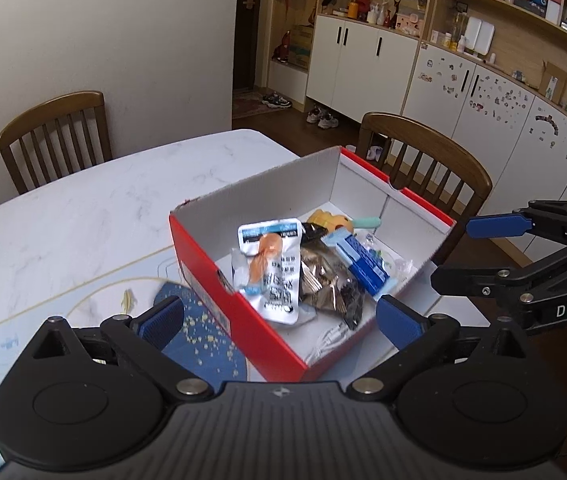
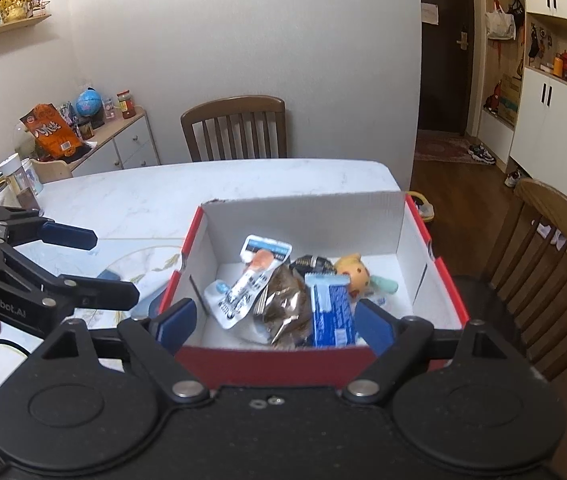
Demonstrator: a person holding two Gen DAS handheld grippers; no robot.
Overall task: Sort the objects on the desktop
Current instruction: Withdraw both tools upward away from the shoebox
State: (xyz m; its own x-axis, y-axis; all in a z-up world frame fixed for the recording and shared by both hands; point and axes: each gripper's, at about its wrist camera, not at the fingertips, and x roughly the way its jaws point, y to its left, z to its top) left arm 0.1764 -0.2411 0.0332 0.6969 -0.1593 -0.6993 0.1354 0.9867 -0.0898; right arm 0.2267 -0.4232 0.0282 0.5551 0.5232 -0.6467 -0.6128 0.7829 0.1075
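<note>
Hovering with fingers spread wide and empty, the left gripper point(image 1: 279, 316) and right gripper point(image 2: 273, 320) frame the red box point(image 2: 275, 364) at twelve o'clock, snack packets point(image 2: 287, 308) inside.

My left gripper point(image 1: 279, 318) and right gripper point(image 2: 275, 322) are matt black plastic with ribbed blue pads and bright metal pins. The box point(image 2: 303, 216) is cardboard, glossy red outside and matt white inside. In it, at ten o'clock, lies a shiny foil pouch point(image 1: 269, 268); a crinkled clear wrapper point(image 2: 285, 308) glints at centre. The table point(image 1: 83, 208) looks like polished marble, and the chair point(image 2: 235, 128) is varnished wood.
</note>
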